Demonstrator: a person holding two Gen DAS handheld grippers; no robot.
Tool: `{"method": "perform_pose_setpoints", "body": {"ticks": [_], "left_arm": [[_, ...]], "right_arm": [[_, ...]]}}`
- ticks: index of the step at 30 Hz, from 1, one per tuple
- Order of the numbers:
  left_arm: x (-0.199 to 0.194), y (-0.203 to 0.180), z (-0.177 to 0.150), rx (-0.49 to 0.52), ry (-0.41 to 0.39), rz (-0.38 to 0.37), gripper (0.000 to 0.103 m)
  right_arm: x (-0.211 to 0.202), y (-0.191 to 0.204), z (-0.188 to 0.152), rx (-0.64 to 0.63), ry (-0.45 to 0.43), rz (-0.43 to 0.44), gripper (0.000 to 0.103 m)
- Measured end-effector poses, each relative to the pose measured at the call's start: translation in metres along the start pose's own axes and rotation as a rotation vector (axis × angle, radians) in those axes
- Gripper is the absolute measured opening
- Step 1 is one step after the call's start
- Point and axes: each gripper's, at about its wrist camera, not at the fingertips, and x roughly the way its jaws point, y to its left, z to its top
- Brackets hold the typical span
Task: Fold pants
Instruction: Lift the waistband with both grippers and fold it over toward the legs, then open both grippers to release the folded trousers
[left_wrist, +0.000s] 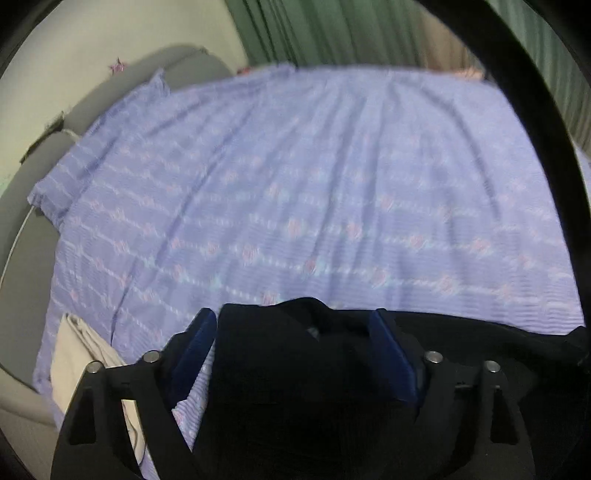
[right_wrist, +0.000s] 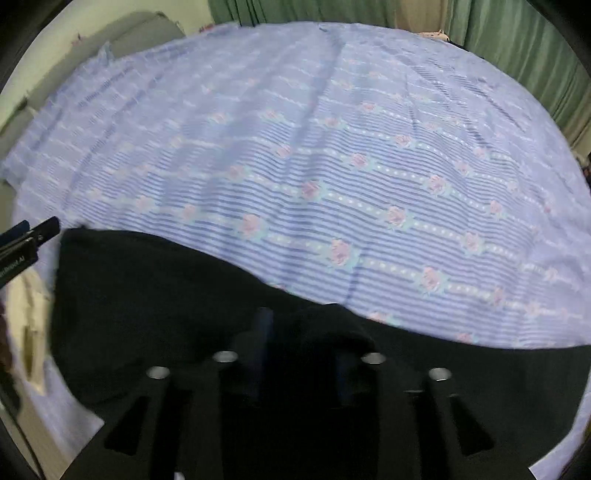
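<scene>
Black and limp, the pants (right_wrist: 155, 295) are lying along the near edge of the lavender floral bedsheet (right_wrist: 332, 147). Your left gripper (left_wrist: 295, 328) is standing spread, dark cloth bunching between its blue fingers (left_wrist: 391, 354). Your right gripper (right_wrist: 299, 332) is pinching a fold of them. Only the left view is showing a cream cloth (left_wrist: 81, 354) beside the sheet; only the right is showing green curtains (right_wrist: 517, 44) clearly.

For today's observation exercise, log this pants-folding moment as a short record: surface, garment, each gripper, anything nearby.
surface: bed with lilac floral sheet
garment: black pants, at the near edge of the sheet
left gripper: open, pants cloth between its fingers
right gripper: shut on black pants
nearby: beige cloth at the left; green curtain behind
</scene>
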Motion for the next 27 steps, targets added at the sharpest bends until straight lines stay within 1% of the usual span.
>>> {"method": "perform_pose_setpoints", "body": {"ticks": [1, 2, 3, 5, 8, 12, 16, 17, 19, 22, 24, 27], "left_arm": [[-0.009, -0.001, -0.002, 0.015, -0.004, -0.012, 0.085], [-0.019, -0.003, -0.005, 0.035, -0.009, -0.018, 0.085], [-0.032, -0.006, -0.009, 0.058, -0.015, -0.017, 0.085], [-0.068, -0.012, -0.021, 0.119, -0.049, -0.035, 0.085], [-0.123, -0.018, -0.039, 0.196, -0.114, -0.058, 0.085], [-0.195, -0.022, -0.07, 0.242, -0.176, -0.135, 0.086], [-0.252, -0.036, -0.103, 0.277, -0.222, -0.21, 0.087], [-0.263, -0.038, -0.11, 0.28, -0.228, -0.226, 0.087], [-0.285, -0.044, -0.126, 0.288, -0.236, -0.287, 0.087], [-0.307, -0.056, -0.148, 0.317, -0.255, -0.336, 0.087], [-0.317, -0.066, -0.161, 0.34, -0.264, -0.362, 0.087], [-0.32, -0.08, -0.178, 0.36, -0.262, -0.39, 0.087]], "right_arm": [[-0.011, 0.002, -0.006, 0.012, -0.025, 0.005, 0.062], [-0.019, 0.004, -0.009, 0.018, -0.04, 0.001, 0.067], [-0.032, 0.008, -0.015, 0.02, -0.062, -0.018, 0.076], [-0.057, 0.016, -0.027, 0.012, -0.104, -0.044, 0.076], [-0.104, 0.026, -0.05, 0.004, -0.157, -0.052, 0.076], [-0.166, 0.03, -0.09, 0.016, -0.213, -0.044, 0.076], [-0.22, 0.027, -0.142, 0.004, -0.257, -0.107, 0.076], [-0.231, 0.026, -0.155, 0.006, -0.26, -0.119, 0.076], [-0.252, 0.019, -0.178, 0.012, -0.263, -0.139, 0.076], [-0.276, 0.01, -0.205, 0.03, -0.266, -0.163, 0.076], [-0.287, 0.002, -0.222, 0.04, -0.269, -0.18, 0.076], [-0.292, -0.008, -0.245, 0.06, -0.253, -0.19, 0.076]]}}
